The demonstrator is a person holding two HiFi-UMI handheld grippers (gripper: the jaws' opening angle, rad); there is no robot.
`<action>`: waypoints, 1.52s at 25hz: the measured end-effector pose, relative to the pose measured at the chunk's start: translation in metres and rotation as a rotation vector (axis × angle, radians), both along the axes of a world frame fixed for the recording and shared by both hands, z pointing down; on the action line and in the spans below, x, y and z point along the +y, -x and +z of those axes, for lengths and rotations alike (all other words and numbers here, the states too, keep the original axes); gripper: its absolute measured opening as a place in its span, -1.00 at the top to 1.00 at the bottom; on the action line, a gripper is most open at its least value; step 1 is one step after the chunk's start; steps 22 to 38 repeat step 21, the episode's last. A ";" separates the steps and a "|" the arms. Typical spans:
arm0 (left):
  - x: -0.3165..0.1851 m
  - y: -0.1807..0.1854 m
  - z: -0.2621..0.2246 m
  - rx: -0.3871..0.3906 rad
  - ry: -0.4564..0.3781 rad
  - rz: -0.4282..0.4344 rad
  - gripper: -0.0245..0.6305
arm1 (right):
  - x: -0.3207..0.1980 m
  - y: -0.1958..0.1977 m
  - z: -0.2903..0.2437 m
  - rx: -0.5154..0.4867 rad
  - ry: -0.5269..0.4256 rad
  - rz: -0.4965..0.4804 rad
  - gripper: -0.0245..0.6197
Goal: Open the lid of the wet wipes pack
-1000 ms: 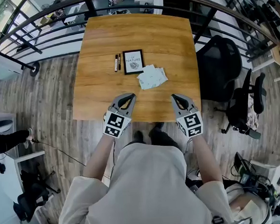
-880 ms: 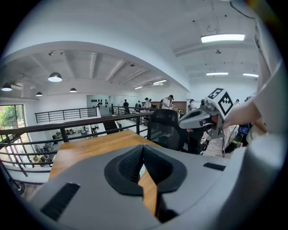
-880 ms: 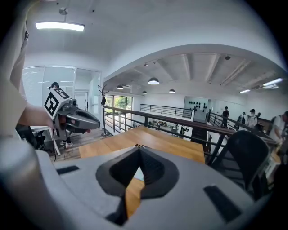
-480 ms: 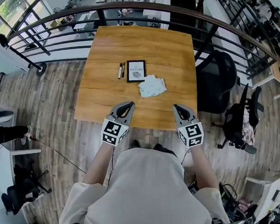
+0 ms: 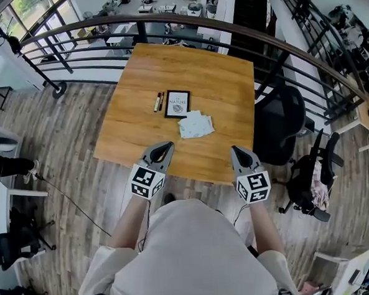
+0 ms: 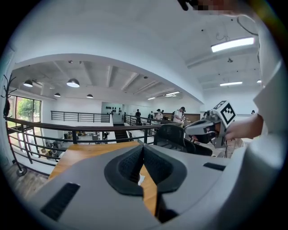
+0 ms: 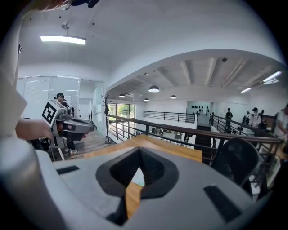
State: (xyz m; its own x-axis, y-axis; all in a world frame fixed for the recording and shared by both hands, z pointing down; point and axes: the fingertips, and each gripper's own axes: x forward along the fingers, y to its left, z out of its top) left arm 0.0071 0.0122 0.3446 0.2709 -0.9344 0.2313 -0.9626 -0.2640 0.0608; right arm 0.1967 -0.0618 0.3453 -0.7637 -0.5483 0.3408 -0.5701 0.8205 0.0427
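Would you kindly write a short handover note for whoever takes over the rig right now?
Left claw: shut, empty, at the near edge of the table.
Right claw: shut, empty, at the same edge.
Wipes pack: flat mid-table beside the book, ahead of both claws, untouched.
Done: nothing yet.
Left: reach the pack and open it.

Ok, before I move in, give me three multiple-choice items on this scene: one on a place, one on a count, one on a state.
1. Where on the table is the wet wipes pack?
A) far edge
B) beside the book, nearer the person
C) overhanging the near edge

2. How many pens lie left of the book?
A) two
B) four
C) none

3. Left gripper and right gripper are:
A) both open
B) both gripping the pack
C) both shut, empty

Answers:
1 B, the head view shows it there.
2 A, a pair lies side by side.
3 C, each gripper view shows its jaws together.
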 end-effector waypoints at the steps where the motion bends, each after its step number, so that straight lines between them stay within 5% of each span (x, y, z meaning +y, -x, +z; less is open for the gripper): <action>1: 0.000 -0.001 -0.001 0.001 -0.002 -0.005 0.94 | -0.001 -0.001 -0.002 -0.006 0.000 -0.004 0.92; 38: 0.007 0.000 -0.007 0.004 -0.007 -0.013 0.94 | 0.002 0.000 -0.012 -0.021 -0.013 -0.013 0.92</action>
